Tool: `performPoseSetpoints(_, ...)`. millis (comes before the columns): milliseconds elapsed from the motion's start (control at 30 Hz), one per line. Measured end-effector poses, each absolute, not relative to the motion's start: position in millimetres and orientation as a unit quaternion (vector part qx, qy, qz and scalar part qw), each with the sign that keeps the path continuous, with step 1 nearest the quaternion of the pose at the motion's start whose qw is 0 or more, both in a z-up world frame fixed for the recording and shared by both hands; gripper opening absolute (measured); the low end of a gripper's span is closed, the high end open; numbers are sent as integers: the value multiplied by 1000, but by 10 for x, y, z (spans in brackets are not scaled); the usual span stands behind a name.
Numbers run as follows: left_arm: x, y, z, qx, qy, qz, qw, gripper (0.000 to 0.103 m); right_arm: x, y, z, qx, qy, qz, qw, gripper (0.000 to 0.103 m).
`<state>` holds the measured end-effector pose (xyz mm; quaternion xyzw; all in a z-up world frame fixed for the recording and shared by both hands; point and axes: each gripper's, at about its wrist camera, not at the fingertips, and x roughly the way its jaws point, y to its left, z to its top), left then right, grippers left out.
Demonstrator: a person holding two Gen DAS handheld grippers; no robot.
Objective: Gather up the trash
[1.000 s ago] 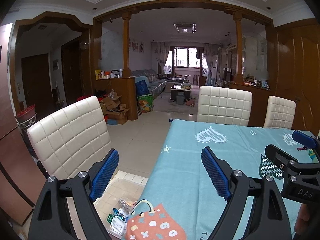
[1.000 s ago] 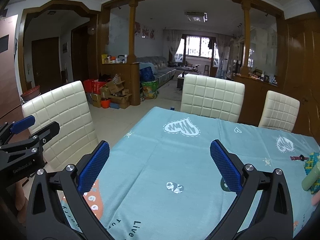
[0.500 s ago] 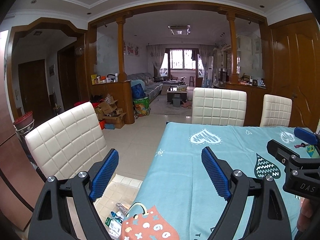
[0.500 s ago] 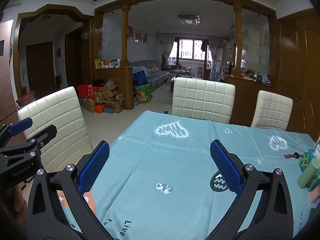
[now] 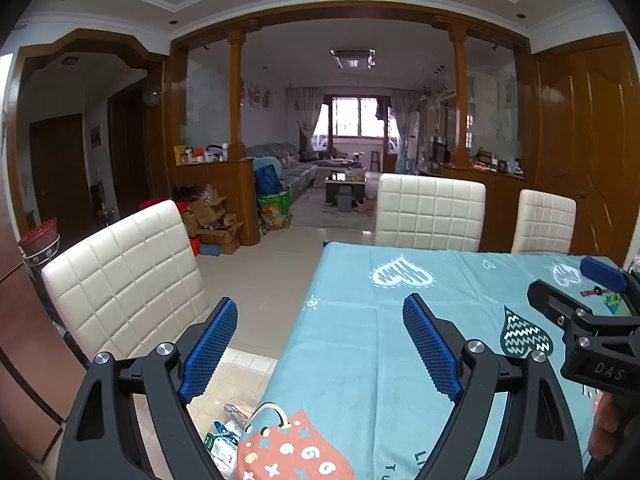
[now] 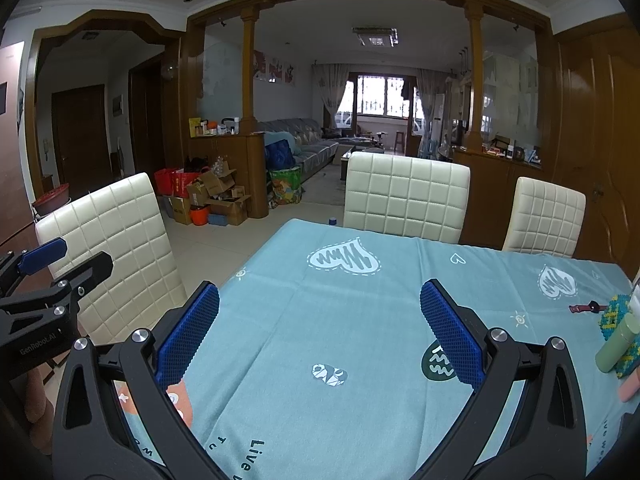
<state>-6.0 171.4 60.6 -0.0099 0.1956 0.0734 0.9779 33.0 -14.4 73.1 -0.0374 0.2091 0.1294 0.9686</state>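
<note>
Left wrist: wrappers beside table.

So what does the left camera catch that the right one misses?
Only the left view shows the wrappers on the floor beside the table. Only the right view shows the green bottle and the beaded mat at the table's right edge. Both show the blue tablecloth, white chairs and both open tongs: left, right.
</note>
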Motion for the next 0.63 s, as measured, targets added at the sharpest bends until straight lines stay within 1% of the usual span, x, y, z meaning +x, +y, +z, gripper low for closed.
performPoseSetpoints(200, -58, 1726, 590, -4, 190, 96, 977, 83, 342, -160, 701, -35, 216, 129, 967, 99)
performPoseSetpoints(633, -22, 1702, 578, -7, 205, 76, 976, 83, 366, -183, 655, -23, 228, 132, 964, 99)
